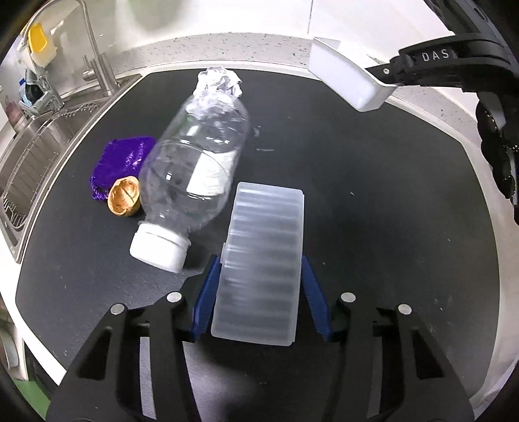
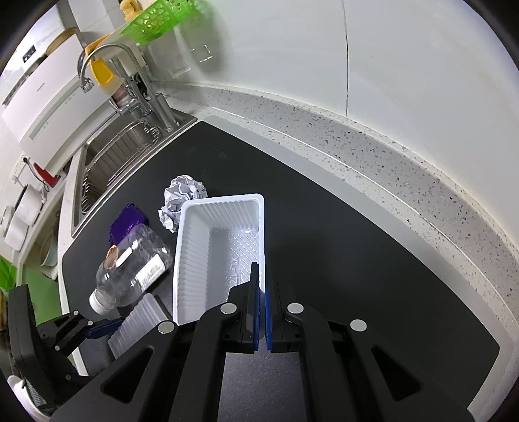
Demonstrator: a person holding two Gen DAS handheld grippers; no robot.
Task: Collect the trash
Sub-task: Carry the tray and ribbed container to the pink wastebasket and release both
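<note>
My left gripper is shut on a ribbed translucent plastic lid, held just above the black mat. My right gripper is shut on the rim of an empty white plastic tray, held above the mat; the tray also shows in the left wrist view. On the mat lie a clear plastic bottle with a white cap, a crumpled paper ball, a purple foil wrapper and a walnut shell half.
A steel sink with a wire rack and tap lies left of the mat. A speckled counter strip and white wall run behind it. A green basket hangs above the sink.
</note>
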